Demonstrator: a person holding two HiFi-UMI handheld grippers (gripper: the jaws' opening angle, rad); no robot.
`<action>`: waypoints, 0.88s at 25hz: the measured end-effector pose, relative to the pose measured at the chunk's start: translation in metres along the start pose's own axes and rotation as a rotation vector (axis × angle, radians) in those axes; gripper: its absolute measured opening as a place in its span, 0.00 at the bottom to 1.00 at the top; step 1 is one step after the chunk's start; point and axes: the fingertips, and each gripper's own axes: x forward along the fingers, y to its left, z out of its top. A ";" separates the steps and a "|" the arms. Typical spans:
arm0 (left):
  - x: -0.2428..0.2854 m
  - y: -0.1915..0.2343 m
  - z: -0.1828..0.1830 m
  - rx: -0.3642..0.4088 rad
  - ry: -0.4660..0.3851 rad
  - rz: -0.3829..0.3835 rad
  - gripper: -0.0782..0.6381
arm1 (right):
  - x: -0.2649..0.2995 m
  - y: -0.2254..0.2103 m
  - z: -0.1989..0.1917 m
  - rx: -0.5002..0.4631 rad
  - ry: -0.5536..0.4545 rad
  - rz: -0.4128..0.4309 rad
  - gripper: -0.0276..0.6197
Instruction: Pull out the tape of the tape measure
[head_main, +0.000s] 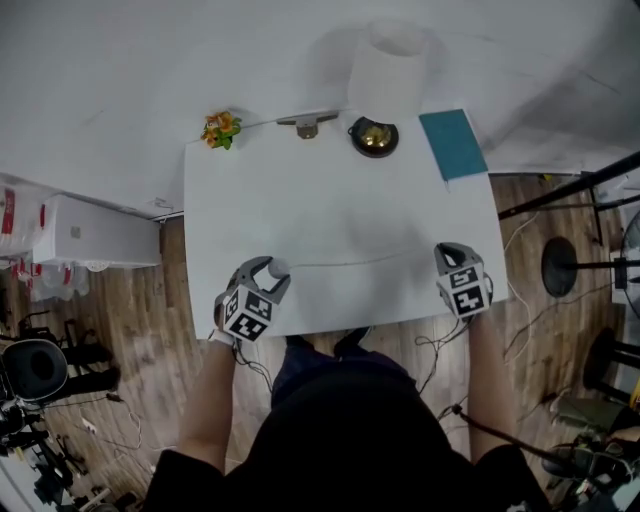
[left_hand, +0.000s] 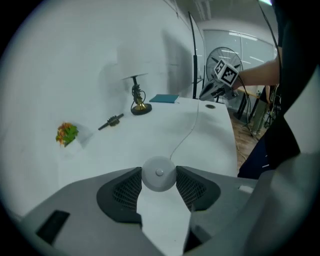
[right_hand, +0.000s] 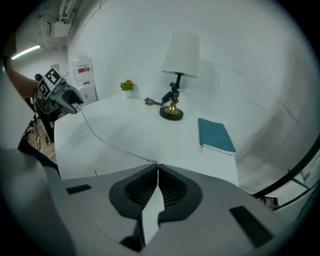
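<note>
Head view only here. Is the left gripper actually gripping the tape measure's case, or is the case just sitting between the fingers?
Observer: Gripping. In the left gripper view, the left gripper has its fingers pressed on both sides of the round white tape measure.
Operator: And the right gripper?
Observer: The right gripper is shut, pinching the end of the tape right at its tips.

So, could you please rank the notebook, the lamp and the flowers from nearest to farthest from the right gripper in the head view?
From the right gripper:
1. The notebook, far right corner, straight ahead.
2. The lamp, far edge, middle.
3. The flowers, far left corner.
</note>
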 end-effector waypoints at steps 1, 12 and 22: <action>0.006 -0.004 -0.009 -0.042 0.006 -0.033 0.41 | 0.006 0.003 -0.009 0.008 0.023 0.020 0.06; 0.031 -0.027 -0.065 -0.084 0.088 -0.127 0.41 | 0.036 0.041 -0.053 -0.049 0.152 0.248 0.07; 0.037 -0.032 -0.072 -0.071 0.084 -0.123 0.42 | 0.045 0.041 -0.056 -0.059 0.168 0.256 0.16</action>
